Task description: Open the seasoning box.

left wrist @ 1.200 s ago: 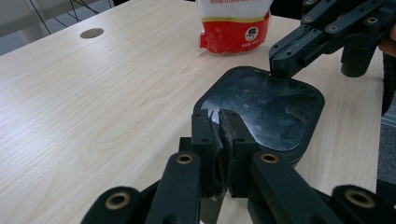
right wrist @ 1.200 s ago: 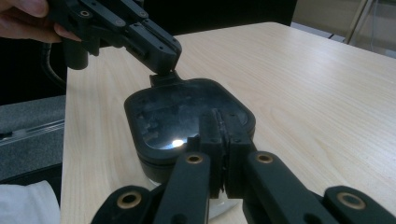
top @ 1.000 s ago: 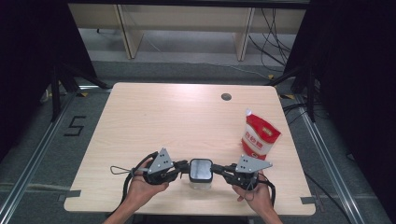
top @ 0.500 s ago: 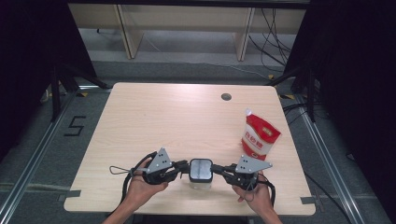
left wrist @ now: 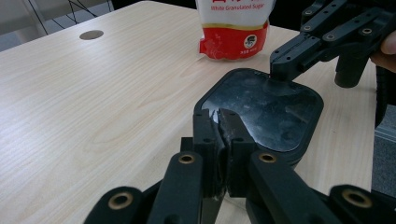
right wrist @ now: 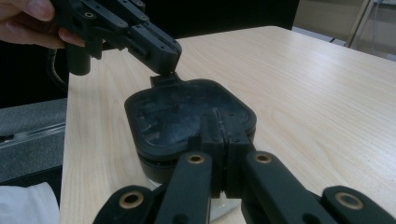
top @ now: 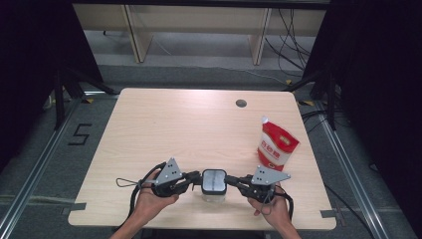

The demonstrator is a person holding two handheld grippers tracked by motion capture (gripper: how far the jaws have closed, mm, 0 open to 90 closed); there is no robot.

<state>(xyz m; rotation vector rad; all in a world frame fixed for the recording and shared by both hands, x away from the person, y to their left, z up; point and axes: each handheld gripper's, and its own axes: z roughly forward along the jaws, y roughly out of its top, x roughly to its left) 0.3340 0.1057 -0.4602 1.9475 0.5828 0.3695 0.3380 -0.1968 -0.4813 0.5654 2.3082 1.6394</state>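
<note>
Lidded container (top: 214, 185), near table edge (top: 199, 221) between my hands: left gripper (left wrist: 219, 122) and right gripper (right wrist: 218, 122) each pinch shut on opposite lid (left wrist: 266, 107) tabs, steadying it for lifting off.

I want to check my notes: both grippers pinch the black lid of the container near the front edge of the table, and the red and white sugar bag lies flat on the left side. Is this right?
Not quite. The sugar bag stands upright on the table's right side, as the high view shows. The rest holds: the left gripper and right gripper pinch the container's black lid from opposite sides.
</note>
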